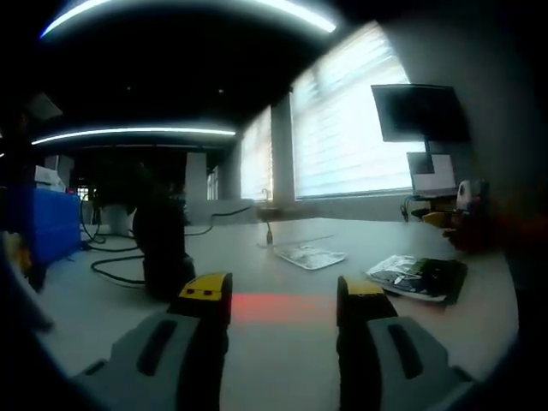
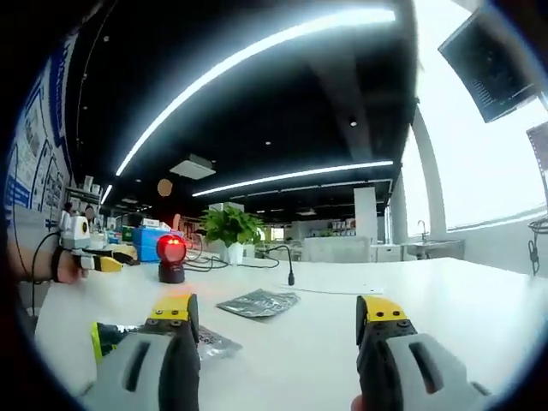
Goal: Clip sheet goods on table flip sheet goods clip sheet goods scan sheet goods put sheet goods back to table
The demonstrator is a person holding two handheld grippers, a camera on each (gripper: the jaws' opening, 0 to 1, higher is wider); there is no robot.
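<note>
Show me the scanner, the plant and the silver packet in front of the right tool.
scanner [image 2: 171,249], right gripper view, its red lit head
plant [image 2: 229,226], right gripper view, its leaves
silver packet [image 2: 259,302], right gripper view, middle of its face

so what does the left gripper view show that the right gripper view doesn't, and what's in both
Left gripper view alone: a red glow on the table between the left hand-held gripper jaws, window blinds, and a dark monitor on a stand.

Right gripper view alone: a potted plant, the scanner's lit red face, and the other hand-held gripper in a person's hand at far left.

Both: the white table, the scanner, flat packets lying on the table, ceiling light strips, and each view's own open jaws, such as the right hand-held gripper.
</note>
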